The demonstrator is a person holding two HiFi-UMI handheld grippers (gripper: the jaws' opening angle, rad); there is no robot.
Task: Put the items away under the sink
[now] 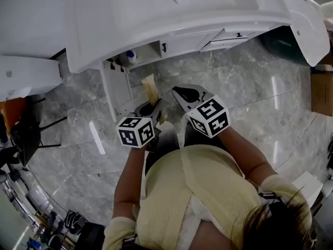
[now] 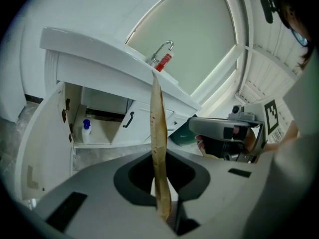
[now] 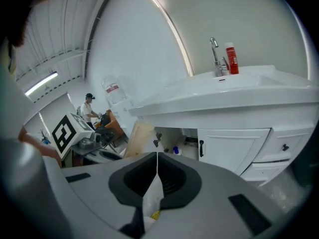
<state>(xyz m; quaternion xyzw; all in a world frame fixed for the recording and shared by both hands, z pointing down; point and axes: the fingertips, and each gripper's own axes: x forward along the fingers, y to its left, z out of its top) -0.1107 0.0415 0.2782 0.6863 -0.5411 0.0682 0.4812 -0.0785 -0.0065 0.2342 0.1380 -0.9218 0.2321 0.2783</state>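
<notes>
My left gripper (image 1: 152, 107) is shut on a flat tan paper packet (image 1: 150, 89), which stands edge-on between the jaws in the left gripper view (image 2: 158, 148). Beside it, my right gripper (image 1: 187, 94) is shut on a thin white sachet (image 3: 152, 195) with a yellow bit low between the pads. Both grippers hang over the floor before the white sink cabinet (image 1: 171, 46). Its left door (image 1: 117, 90) stands open, and inside is a white bottle with a blue cap (image 2: 86, 130).
A faucet (image 3: 215, 54) and a red bottle (image 3: 230, 59) stand on the counter. Closed doors and drawers (image 1: 229, 38) lie right of the open compartment, then a dark green bin (image 1: 283, 43) and a cardboard box (image 1: 321, 87). Clutter lines the left wall.
</notes>
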